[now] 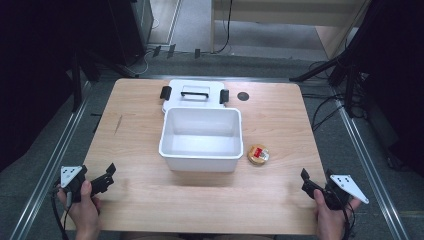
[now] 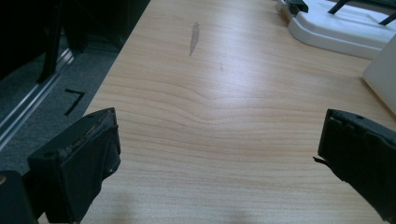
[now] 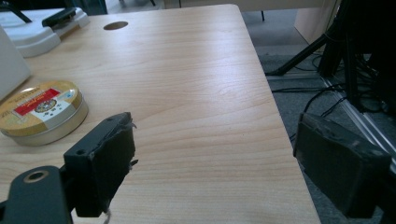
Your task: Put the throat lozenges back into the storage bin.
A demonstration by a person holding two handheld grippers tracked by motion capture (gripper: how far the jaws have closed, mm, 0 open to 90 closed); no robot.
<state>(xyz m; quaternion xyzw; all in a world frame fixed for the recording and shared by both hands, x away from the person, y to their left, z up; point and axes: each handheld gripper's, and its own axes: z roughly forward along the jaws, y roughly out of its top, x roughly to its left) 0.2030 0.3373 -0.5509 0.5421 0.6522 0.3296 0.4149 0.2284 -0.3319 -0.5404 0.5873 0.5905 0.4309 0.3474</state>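
A white open box (image 1: 200, 162) stands empty at the table's middle. Its white lid (image 1: 195, 92), with black clips and a handle, lies flat just behind it. Right of the box lies a round gold tin (image 1: 258, 154) with a red label, also in the right gripper view (image 3: 42, 109). A hand holds my left gripper (image 1: 97, 172) at the front left corner, open over bare wood (image 2: 219, 135). At the front right corner, another hand holds my right gripper (image 1: 316, 176), open with nothing between its jaws (image 3: 215, 135), and the tin lies ahead to its left.
The wooden table (image 1: 140, 195) has a dark round hole (image 1: 243, 96) at its back right and a scuff mark (image 2: 194, 37) at the left. Metal rails, cables and dark stands surround the table. The box's corner (image 2: 383, 74) and lid (image 2: 336, 28) lie ahead-right of the left gripper.
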